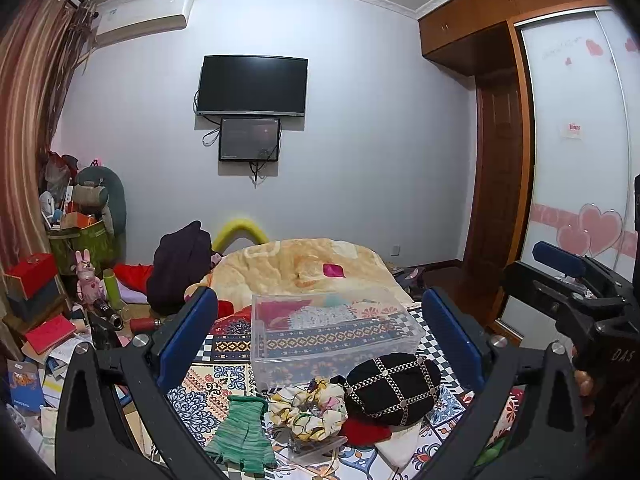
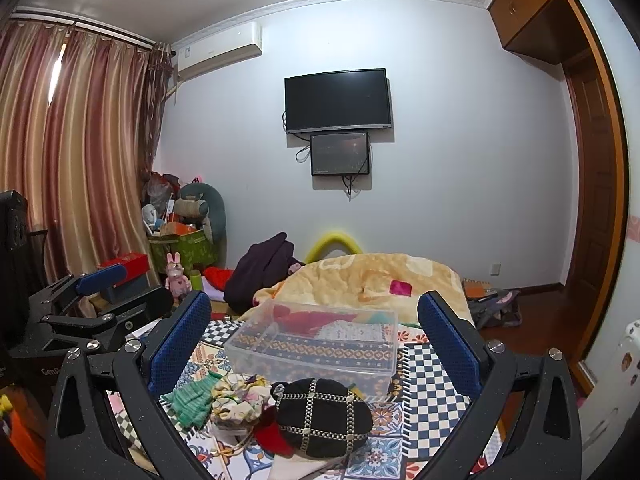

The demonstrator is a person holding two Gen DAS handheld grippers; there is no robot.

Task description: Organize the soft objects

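A clear plastic box stands empty on the patterned bedspread. In front of it lies a pile of soft things: a black hat with chain trim, a floral scrunchie, a green knitted glove, a red cloth and a white cloth. My left gripper is open and empty above the pile. My right gripper is open and empty above it too. Each shows in the other's view, the right one and the left one.
A yellow blanket and dark clothes lie at the bed's far end. Clutter, boxes and a pink rabbit toy fill the floor at left. A wardrobe stands at right.
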